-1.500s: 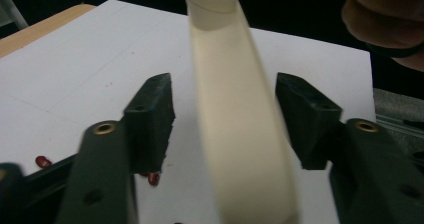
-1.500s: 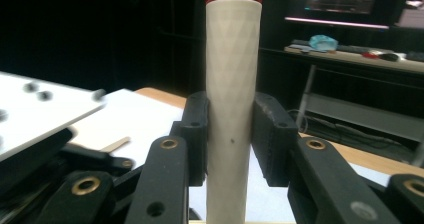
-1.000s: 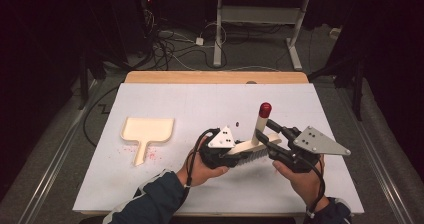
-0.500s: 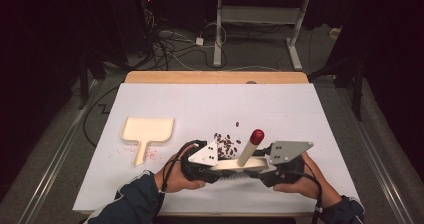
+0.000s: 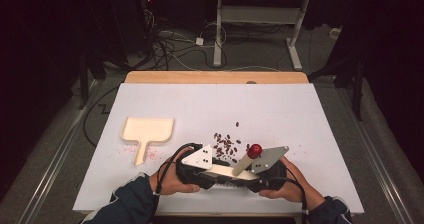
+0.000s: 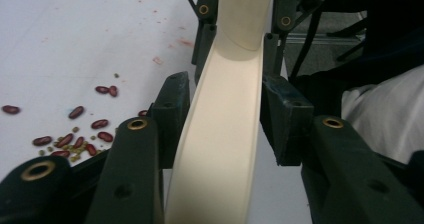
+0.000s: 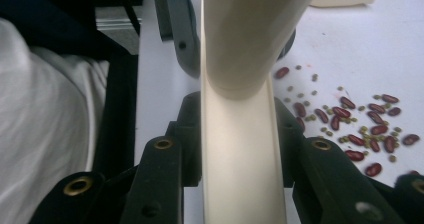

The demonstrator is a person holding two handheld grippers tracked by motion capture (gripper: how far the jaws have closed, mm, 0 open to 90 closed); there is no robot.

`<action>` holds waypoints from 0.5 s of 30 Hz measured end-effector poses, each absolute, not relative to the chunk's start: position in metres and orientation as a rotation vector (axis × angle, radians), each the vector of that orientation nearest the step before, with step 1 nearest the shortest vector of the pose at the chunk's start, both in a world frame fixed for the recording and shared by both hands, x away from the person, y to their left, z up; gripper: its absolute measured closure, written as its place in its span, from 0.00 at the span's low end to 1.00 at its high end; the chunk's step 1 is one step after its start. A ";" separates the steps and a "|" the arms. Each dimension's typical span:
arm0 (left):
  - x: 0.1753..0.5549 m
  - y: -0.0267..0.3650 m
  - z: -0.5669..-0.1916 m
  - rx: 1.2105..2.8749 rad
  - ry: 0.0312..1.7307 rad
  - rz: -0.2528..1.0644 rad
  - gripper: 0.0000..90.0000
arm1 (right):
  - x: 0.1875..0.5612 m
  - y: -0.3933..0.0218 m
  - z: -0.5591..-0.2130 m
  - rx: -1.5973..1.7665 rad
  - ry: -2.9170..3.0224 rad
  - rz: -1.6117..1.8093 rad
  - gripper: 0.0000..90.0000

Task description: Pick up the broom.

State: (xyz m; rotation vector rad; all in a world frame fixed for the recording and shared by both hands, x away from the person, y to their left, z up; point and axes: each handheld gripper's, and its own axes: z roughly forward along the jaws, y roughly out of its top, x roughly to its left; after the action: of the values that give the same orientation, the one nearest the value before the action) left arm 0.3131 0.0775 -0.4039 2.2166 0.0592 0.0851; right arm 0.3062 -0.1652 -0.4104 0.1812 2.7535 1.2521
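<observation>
Both pairs of black fingers (image 6: pixel 170 109) are clamped on one cream brush, each gripper taking an end of its long head, and the two grippers face each other near the front edge of the white table (image 5: pixel 300 109).

At the far left of the high view, a cream dustpan (image 5: pixel 146 133) lies flat on the table, handle pointing toward the person, well apart from the rest, with faint red specks around its handle.

Next comes the left gripper (image 5: pixel 200 170), held in the person's left hand (image 5: pixel 172 183), its jaws closed against the sides of the cream brush head (image 6: pixel 225 134).

Just beyond the grippers, a scatter of red beans (image 5: pixel 226 146) mixed with small green ones lies on the table; one stray bean sits farther back.

The brush handle (image 5: pixel 243 163) rises tilted from the head and ends in a red knob (image 5: pixel 254 151).

At the right, the right gripper (image 5: pixel 260 176), in the right hand (image 5: pixel 290 181), grips the same brush head (image 7: pixel 240 154).
</observation>
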 end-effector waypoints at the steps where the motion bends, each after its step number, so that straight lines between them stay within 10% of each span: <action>1: 0.313 0.079 -0.403 2.212 0.076 0.113 0.58 | 0.306 -0.165 -0.410 0.181 2.753 1.252 0.75; 5: 0.315 0.092 -0.402 2.204 0.181 0.245 0.34 | 0.310 -0.174 -0.402 0.274 2.681 1.258 0.75; 15: 0.316 0.176 -0.405 2.112 0.523 0.550 0.21 | 0.329 -0.204 -0.390 0.543 2.509 1.202 0.75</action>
State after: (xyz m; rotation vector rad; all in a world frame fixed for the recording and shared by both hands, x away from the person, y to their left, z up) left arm 0.3164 0.1761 -0.4055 2.1124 0.5235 0.5503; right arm 0.3287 -0.2044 -0.3897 0.5427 2.5088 1.2023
